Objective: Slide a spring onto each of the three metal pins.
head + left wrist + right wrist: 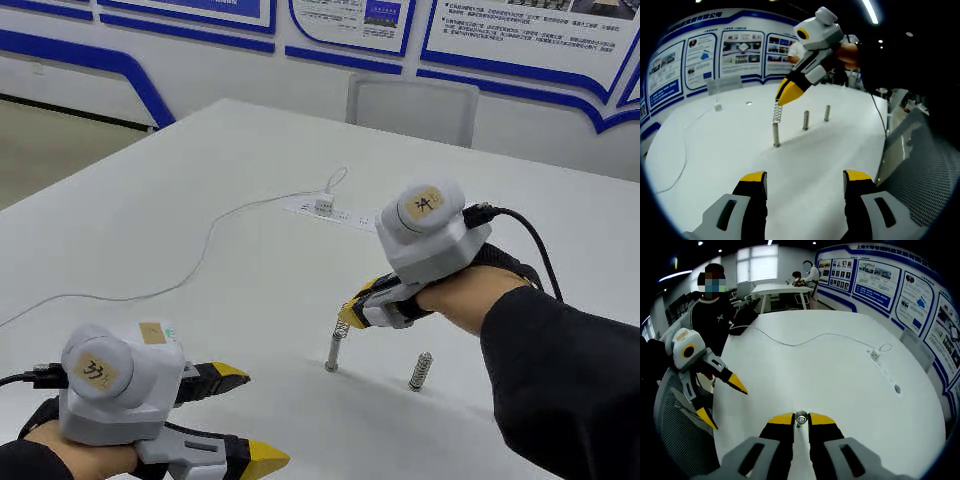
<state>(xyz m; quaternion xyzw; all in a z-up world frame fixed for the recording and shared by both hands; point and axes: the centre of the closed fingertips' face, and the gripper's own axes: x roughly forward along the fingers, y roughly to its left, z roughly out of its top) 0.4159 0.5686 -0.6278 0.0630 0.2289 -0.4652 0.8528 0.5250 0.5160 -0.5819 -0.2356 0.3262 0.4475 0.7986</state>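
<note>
My right gripper [348, 318] is shut on a spring [341, 329], which hangs with its lower end over the top of a metal pin [332, 356] standing on the white table [250, 170]. To its right a second pin [420, 371] carries a spring. The left gripper view has the held spring [777, 112] above the nearest pin [776, 135], with two ribbed pins [805, 120] [827, 112] behind it in a row. Between the right gripper's own yellow tips [800, 419] the spring's end [800, 416] shows. My left gripper [250, 418] hangs open near the front edge, holding nothing.
A power strip [325, 207] with a white cable [190, 275] lies mid-table. A grey chair [412, 105] stands at the far side. A person [710, 315] sits at the table's end, and a mesh chair [920, 165] stands beside the edge.
</note>
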